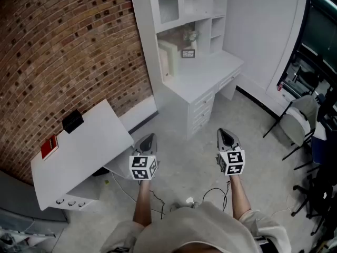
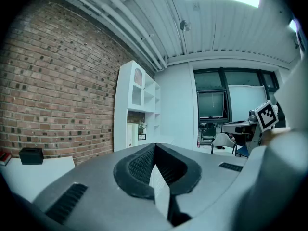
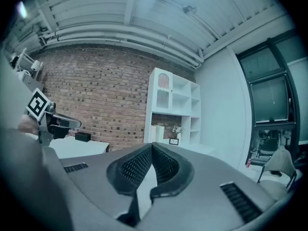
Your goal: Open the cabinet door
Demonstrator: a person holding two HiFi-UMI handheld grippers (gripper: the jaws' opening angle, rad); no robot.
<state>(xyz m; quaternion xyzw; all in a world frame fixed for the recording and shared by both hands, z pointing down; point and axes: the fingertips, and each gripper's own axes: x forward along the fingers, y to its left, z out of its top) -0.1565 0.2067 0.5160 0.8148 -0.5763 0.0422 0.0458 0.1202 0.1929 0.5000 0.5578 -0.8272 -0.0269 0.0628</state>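
Note:
A tall white cabinet unit (image 1: pixel 181 46) stands against the brick wall, a few steps ahead of me. It has open shelves, a desk top and drawers (image 1: pixel 202 109) below. High up is a small door with an arched slatted panel (image 1: pixel 168 7), and it is closed. The left gripper view shows the same unit (image 2: pixel 137 109), and so does the right gripper view (image 3: pixel 171 109). My left gripper (image 1: pixel 150 137) (image 2: pixel 155 145) and right gripper (image 1: pixel 225 133) (image 3: pixel 152 144) are held level side by side, far short of the cabinet. Both are shut and hold nothing.
A white table (image 1: pixel 79 152) stands at the left with a black box (image 1: pixel 72 121) and a red book (image 1: pixel 49 146) on it. Chairs (image 1: pixel 300 120) and desks crowd the right side. Cables (image 1: pixel 210 196) lie on the grey floor near my feet.

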